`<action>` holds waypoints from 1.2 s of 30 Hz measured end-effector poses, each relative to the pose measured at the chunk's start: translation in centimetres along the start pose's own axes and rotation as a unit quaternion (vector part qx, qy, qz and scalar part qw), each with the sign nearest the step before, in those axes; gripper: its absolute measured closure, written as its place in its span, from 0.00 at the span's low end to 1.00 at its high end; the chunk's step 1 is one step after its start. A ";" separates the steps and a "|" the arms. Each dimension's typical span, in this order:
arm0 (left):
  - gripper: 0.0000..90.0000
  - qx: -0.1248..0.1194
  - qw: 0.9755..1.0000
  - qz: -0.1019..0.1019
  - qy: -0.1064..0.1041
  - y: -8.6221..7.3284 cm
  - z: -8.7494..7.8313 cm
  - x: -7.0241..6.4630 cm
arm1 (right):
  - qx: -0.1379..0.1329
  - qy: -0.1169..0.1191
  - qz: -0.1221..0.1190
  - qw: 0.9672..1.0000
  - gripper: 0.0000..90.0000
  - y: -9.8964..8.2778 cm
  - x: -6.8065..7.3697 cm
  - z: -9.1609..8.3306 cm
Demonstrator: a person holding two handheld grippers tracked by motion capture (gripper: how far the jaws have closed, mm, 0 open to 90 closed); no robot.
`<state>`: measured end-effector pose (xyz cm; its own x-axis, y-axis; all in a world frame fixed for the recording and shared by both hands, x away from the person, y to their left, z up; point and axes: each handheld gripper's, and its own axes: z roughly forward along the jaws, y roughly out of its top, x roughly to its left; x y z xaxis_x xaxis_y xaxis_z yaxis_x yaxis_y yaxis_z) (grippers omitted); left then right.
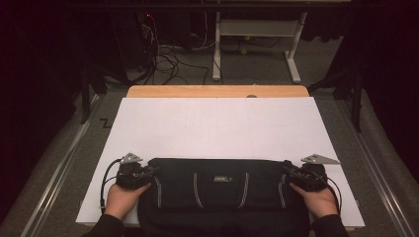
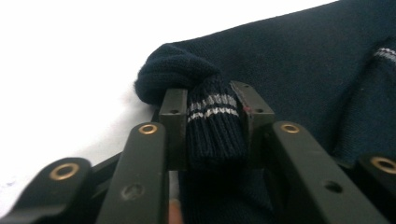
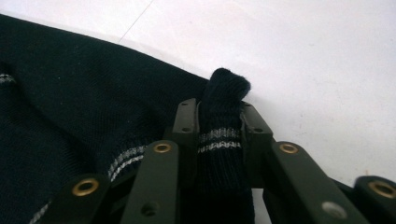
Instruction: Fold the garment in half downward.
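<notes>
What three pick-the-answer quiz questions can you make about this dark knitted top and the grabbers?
1. Where does the dark knitted garment lie?
A. at the near edge of the white sheet
B. at the far edge
C. on the floor

2. How many thin pale stripes cross the ribbed cuff in the left gripper?
A. none
B. two
C. five

3. What is the right gripper doing?
A. standing wide open over bare table
B. lying on its side
C. pinching a ribbed cuff

Answers: 1 A, the high view shows it by the person's hands; 2 B, the left gripper view shows two lines side by side; 3 C, the right gripper view shows both fingers pressed against the knit.
</notes>
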<state>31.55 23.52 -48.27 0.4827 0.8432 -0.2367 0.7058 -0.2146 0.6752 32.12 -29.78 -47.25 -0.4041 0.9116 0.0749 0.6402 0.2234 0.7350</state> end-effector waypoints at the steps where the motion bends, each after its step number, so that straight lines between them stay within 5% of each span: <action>1: 0.75 -0.001 1.000 -0.002 -0.002 0.0 0.0 0.0 | 0.000 0.000 -0.002 1.000 0.83 0.0 0.0 0.0; 4: 0.77 -0.009 1.000 -0.012 -0.010 0.0 -0.2 0.1 | -0.005 -0.006 -0.010 1.000 0.84 -0.1 0.2 -0.1; 7: 0.80 -0.045 0.999 -0.016 -0.020 0.2 -1.1 -0.1 | -0.011 -0.019 -0.023 0.999 0.85 0.0 0.6 -0.3; 10: 0.80 -0.072 0.997 0.005 -0.007 0.4 -1.8 -0.9 | -0.034 -0.030 -0.026 0.999 0.86 0.2 0.6 -0.8; 18: 0.82 -0.105 0.994 0.014 0.004 0.6 -2.6 -1.0 | -0.077 -0.039 -0.037 0.996 0.87 0.8 0.8 -2.3; 27: 0.83 -0.116 0.992 0.039 0.022 1.7 -3.2 -1.4 | -0.102 -0.043 -0.053 0.992 0.87 1.9 1.0 -2.8; 36: 0.83 -0.124 0.991 0.037 0.030 3.0 -3.1 -0.8 | -0.104 -0.048 -0.067 0.991 0.88 3.3 1.1 -2.8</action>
<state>31.65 23.69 -43.91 0.4925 0.8585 -0.1432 0.5164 -0.1558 0.8421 31.95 -28.96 -42.90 -0.4067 0.9091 -0.0903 0.4328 0.2788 0.8573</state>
